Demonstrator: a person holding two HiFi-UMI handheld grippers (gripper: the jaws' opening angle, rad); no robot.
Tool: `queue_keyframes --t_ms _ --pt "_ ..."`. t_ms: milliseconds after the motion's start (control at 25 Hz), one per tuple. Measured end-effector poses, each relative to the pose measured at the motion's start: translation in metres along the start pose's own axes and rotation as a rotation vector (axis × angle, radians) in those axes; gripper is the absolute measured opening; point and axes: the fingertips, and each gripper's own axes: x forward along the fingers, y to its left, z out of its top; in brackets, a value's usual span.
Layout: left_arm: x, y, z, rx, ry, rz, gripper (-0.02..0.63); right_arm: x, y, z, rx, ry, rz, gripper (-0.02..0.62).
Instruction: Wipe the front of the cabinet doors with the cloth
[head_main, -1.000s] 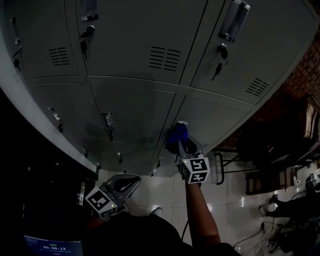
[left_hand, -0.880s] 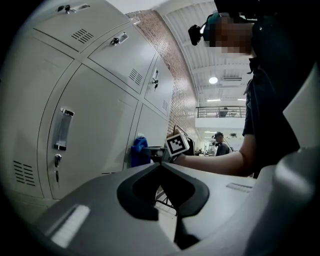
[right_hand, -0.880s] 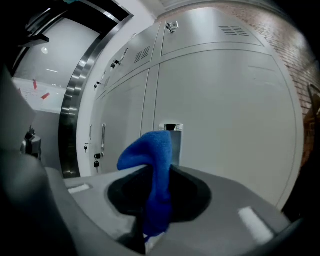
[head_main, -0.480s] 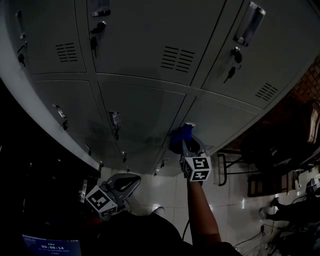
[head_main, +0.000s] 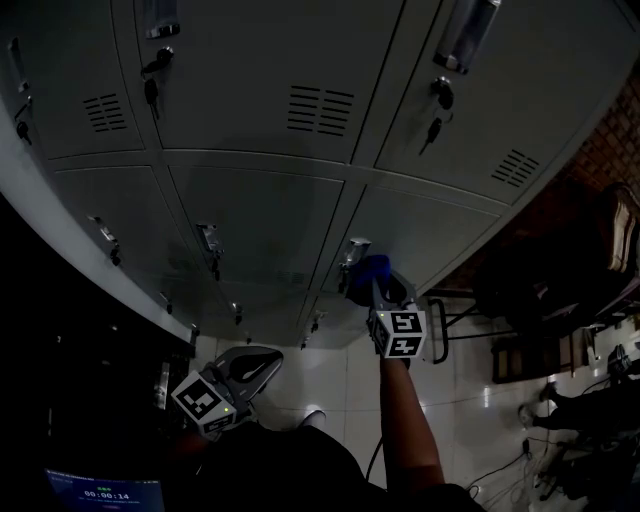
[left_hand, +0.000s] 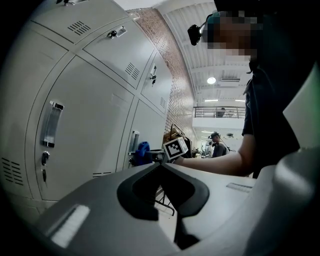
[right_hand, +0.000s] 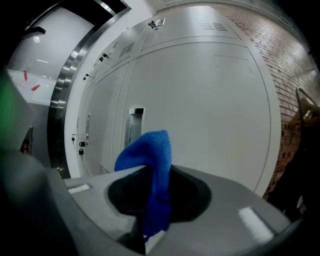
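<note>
Grey metal locker doors (head_main: 280, 215) fill the head view. My right gripper (head_main: 372, 275) is shut on a blue cloth (head_main: 372, 268), held up against the lower right door (head_main: 420, 235) beside its handle (head_main: 355, 250). In the right gripper view the blue cloth (right_hand: 150, 160) sticks up from between the closed jaws, in front of the pale door (right_hand: 200, 110) and its handle (right_hand: 134, 125). My left gripper (head_main: 262, 358) hangs low near the person's body, shut and holding nothing. From the left gripper view the cloth (left_hand: 142, 151) and the right gripper's marker cube (left_hand: 174, 147) show by the door.
A brick wall (head_main: 610, 150) adjoins the lockers at the right. Dark chairs and furniture (head_main: 560, 300) stand on the glossy tiled floor (head_main: 460, 400) to the right. Keys hang in the upper locks (head_main: 430, 130). A person (left_hand: 216, 144) stands far off in the hall.
My right gripper with the cloth has shifted slightly right and down along the lower door, past the handle. The head view has swung. The left gripper has stayed put.
</note>
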Motion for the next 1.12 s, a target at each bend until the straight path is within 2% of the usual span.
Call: queue_keyframes --t_ms 800,1000,1120 --pt "0.047 -0.033 -0.007 -0.002 0.003 -0.023 0.000 -0.044 -0.129 -0.049 0.075 0.069 -0.178 0.074" --pt "0.051 -0.039 -0.007 -0.002 0.008 -0.025 0.000 -0.054 -0.151 -0.058 0.105 0.071 -0.215 0.074" --pt "0.051 -0.039 -0.007 0.000 0.009 -0.023 0.000 -0.058 -0.149 -0.055 0.121 0.051 -0.214 0.074"
